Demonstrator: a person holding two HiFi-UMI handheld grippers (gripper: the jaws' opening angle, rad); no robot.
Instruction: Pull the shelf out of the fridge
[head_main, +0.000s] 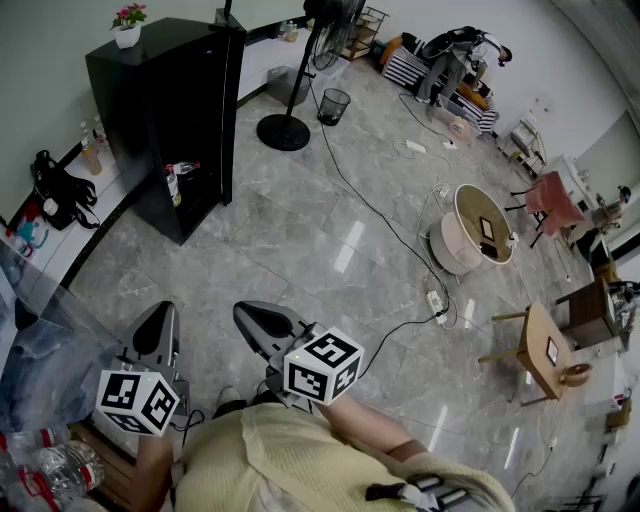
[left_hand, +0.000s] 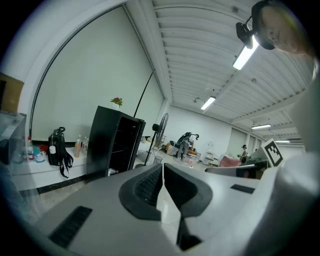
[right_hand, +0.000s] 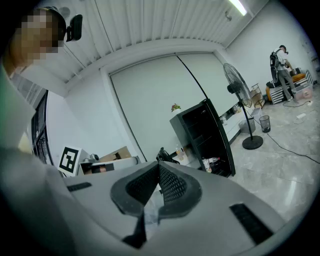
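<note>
The black fridge (head_main: 165, 100) stands open at the far left of the room, several steps away from me. Dark shelves show faintly inside it, and a bottle (head_main: 173, 183) sits low in the opening. The fridge also shows in the left gripper view (left_hand: 115, 142) and the right gripper view (right_hand: 205, 132). My left gripper (head_main: 160, 312) is held low near my body, jaws shut with nothing between them (left_hand: 162, 169). My right gripper (head_main: 245, 312) is beside it, also shut and empty (right_hand: 159, 167). Neither gripper touches the fridge.
A potted flower (head_main: 127, 27) stands on top of the fridge. A standing fan (head_main: 288, 120) and a bin (head_main: 335, 104) are beyond it, and a cable (head_main: 380, 215) runs across the floor. A round white table (head_main: 478, 228) and a wooden stool (head_main: 545, 352) are at right. Bottles (head_main: 55, 470) lie by my left.
</note>
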